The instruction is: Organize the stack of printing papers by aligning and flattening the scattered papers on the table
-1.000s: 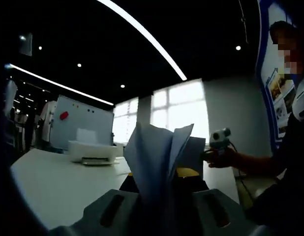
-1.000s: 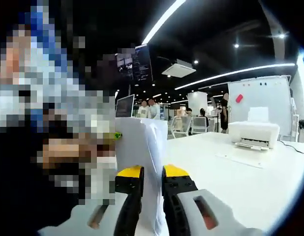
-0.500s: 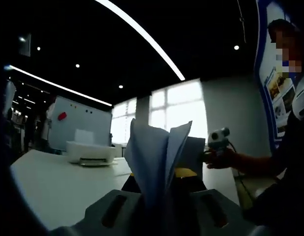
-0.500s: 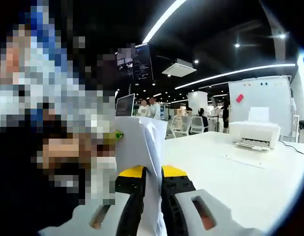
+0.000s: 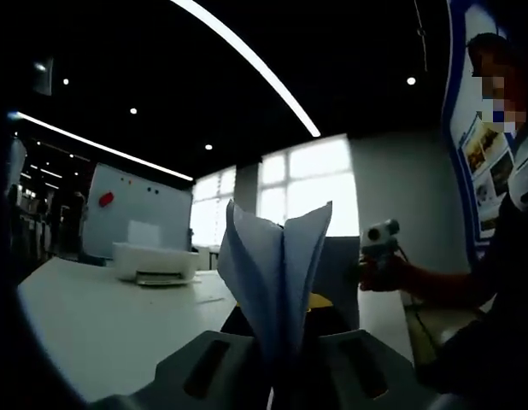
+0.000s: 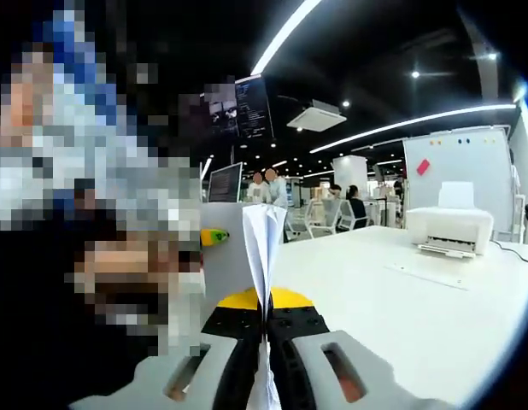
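A stack of white printing papers (image 5: 277,273) stands upright off the table, pinched from both ends. In the left gripper view my left gripper (image 5: 275,346) is shut on the sheets, which fan out slightly in a V above the jaws. In the right gripper view the papers (image 6: 264,243) show edge-on as a thin bundle, and my right gripper (image 6: 264,314), with yellow-tipped black jaws, is shut on them. In the left gripper view a hand holds the right gripper (image 5: 379,248) behind the far end of the stack.
The white table (image 6: 392,316) stretches ahead. A white printer (image 6: 448,231) stands on it, also seen as the printer (image 5: 153,260), with a loose sheet (image 6: 426,272) in front. A whiteboard (image 6: 460,175) and several people (image 6: 264,188) are in the background.
Both pairs of jaws have drawn closer together. The splayed sheets are now pressed into a narrower, flatter bundle. The views barely shifted.
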The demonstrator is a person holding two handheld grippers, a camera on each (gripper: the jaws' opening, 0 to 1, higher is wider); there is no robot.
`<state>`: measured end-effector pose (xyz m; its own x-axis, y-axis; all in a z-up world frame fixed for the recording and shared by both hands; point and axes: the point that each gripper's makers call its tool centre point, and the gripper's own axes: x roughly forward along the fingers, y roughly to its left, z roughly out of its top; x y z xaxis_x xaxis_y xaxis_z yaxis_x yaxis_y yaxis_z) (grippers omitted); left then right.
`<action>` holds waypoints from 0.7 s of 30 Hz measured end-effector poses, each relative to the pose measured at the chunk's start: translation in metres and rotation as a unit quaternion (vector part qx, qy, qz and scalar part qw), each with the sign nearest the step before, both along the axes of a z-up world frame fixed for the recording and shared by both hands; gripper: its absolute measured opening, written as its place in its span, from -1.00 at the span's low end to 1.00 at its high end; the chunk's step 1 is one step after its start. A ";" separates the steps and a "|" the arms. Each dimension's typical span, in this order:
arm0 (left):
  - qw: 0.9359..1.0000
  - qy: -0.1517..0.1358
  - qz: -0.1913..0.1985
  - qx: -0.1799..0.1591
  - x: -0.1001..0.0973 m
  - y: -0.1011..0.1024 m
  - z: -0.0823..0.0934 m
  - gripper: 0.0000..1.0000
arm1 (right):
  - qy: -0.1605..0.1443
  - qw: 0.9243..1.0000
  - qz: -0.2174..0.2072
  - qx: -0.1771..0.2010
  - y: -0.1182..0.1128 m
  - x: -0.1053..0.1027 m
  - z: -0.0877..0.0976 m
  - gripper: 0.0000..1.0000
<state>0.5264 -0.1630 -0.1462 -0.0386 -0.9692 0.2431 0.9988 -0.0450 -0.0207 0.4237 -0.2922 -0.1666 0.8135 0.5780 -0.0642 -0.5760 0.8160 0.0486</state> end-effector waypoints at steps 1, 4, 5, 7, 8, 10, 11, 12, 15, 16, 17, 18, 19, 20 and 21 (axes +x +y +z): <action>1.000 0.004 -0.002 -0.001 0.000 0.000 0.001 -0.87 | 0.001 1.000 0.000 0.002 0.000 -0.001 0.001 -1.00; 1.000 0.005 -0.001 -0.002 0.000 0.000 0.002 -0.88 | 0.002 1.000 0.001 0.007 0.000 -0.002 0.004 -1.00; 1.000 0.006 -0.003 -0.001 -0.001 0.000 0.003 -0.88 | 0.003 1.000 0.001 0.011 0.001 -0.003 0.005 -1.00; 1.000 0.008 -0.006 -0.001 -0.002 0.001 0.005 -0.88 | 0.005 1.000 0.001 0.017 0.002 -0.005 0.008 -1.00; 1.000 0.010 -0.009 -0.002 -0.003 0.001 0.006 -0.88 | 0.007 1.000 0.001 0.021 0.002 -0.006 0.009 -1.00; 1.000 0.017 -0.015 -0.001 -0.004 0.001 0.008 -0.88 | 0.014 0.999 0.002 0.034 0.002 -0.008 0.010 -1.00; 1.000 0.020 -0.017 0.000 -0.004 0.001 0.009 -0.88 | 0.017 0.999 0.002 0.039 0.002 -0.008 0.011 -1.00; 0.999 0.025 -0.020 0.002 -0.005 0.001 0.009 -0.88 | 0.021 0.999 0.001 0.044 0.002 -0.009 0.011 -1.00; 0.998 0.045 -0.033 0.007 -0.008 0.000 0.011 -0.88 | 0.028 0.998 -0.002 0.055 -0.001 -0.011 0.012 -1.00; 0.998 0.054 -0.040 0.008 -0.009 0.000 0.011 -0.88 | 0.030 0.998 -0.002 0.062 -0.001 -0.013 0.013 -1.00; 0.997 0.066 -0.047 0.010 -0.011 -0.001 0.013 -0.88 | 0.034 0.997 -0.002 0.073 -0.002 -0.015 0.015 -1.00; 0.996 0.074 -0.053 0.012 -0.013 -0.001 0.013 -0.88 | 0.038 0.996 -0.003 0.084 -0.003 -0.016 0.017 -1.00; 0.995 0.083 -0.060 0.013 -0.015 -0.002 0.014 -0.88 | 0.043 0.995 -0.003 0.095 -0.004 -0.017 0.018 -1.00; 0.993 0.092 -0.066 0.013 -0.016 -0.003 0.016 -0.88 | 0.047 0.993 -0.002 0.105 -0.005 -0.019 0.019 -1.00; 0.992 0.100 -0.072 0.013 -0.016 -0.003 0.017 -0.88 | 0.053 0.992 -0.003 0.119 -0.006 -0.020 0.021 -1.00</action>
<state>0.5100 -0.1663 -0.1297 -0.1302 -0.9635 0.2341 0.9580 -0.1830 -0.2206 0.4037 -0.2981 -0.1457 0.8125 0.5828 -0.0115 -0.5533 0.7773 0.2995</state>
